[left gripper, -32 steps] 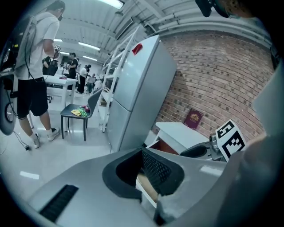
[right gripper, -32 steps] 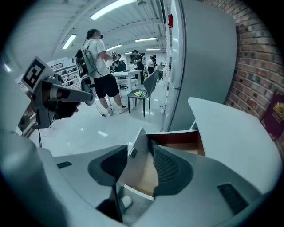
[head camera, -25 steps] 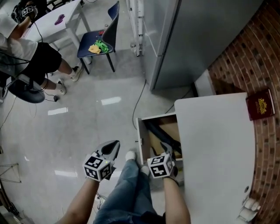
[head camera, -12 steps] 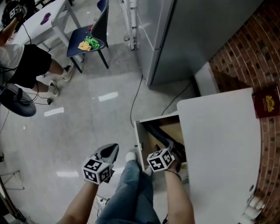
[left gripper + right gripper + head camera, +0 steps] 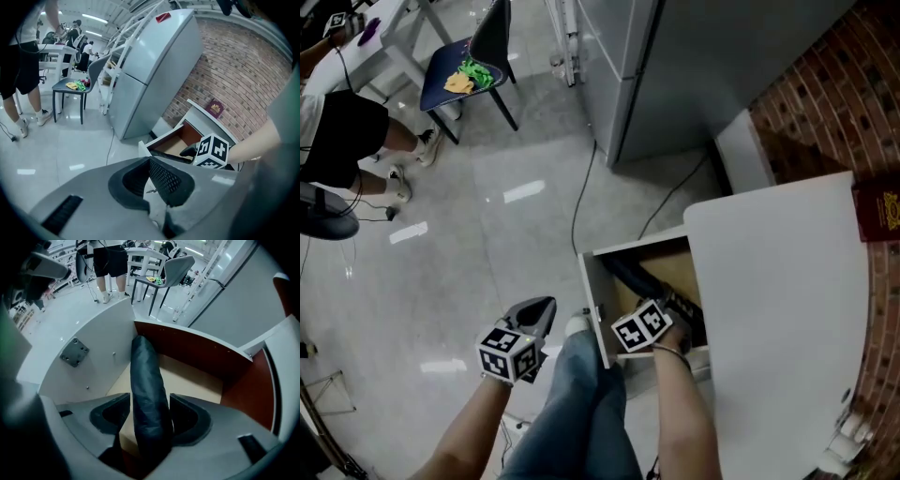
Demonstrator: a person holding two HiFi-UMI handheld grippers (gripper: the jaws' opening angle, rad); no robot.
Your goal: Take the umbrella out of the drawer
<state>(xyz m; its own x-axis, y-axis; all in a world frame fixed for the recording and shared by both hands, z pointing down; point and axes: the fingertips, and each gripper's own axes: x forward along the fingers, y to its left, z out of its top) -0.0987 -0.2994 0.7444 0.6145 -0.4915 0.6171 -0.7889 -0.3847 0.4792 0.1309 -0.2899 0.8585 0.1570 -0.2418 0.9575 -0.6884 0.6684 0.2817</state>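
Two jaws of the right gripper (image 5: 149,418) being opened, set either side of the folded black umbrella (image 5: 144,376), which is laid lengthwise in the open drawer (image 5: 197,350) under the white table (image 5: 787,309), left gripper (image 5: 152,183) held closed and empty over the floor (image 5: 61,150)

Drawer (image 5: 592,302) pulled out of desk (image 5: 787,309) on its left side, umbrella (image 5: 628,274) lying lengthwise inside. Booklet (image 5: 883,214) on desk, far right edge. Fridge (image 5: 694,66) behind desk; chair (image 5: 464,70) far left across floor (image 5: 506,234).
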